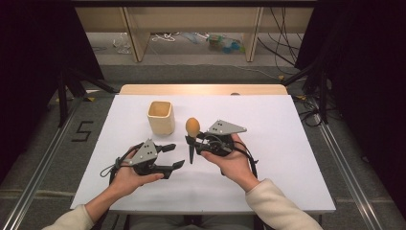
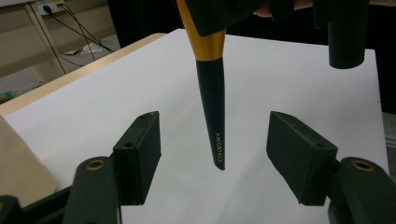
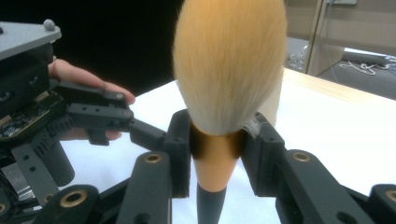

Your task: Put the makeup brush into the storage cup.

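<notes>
A makeup brush (image 1: pixel 192 126) with a tan bristle head and a black, gold-banded handle stands upright, bristles up, over the middle of the white table (image 1: pixel 287 158). My right gripper (image 1: pixel 192 140) is shut on its gold ferrule (image 3: pixel 216 161), one pad pressing on each side. The black handle (image 2: pixel 212 107) hangs down between the jaws of my left gripper (image 1: pixel 176 155), which stands open; its pads (image 2: pixel 140 154) are well clear of the handle on both sides. The handle tip hovers just above the table.
A cream square cup (image 1: pixel 160 117) stands upright just behind and to the left of the brush. A wooden table edge (image 1: pixel 201 89) runs along the back. Cables and shelving lie on the floor beyond.
</notes>
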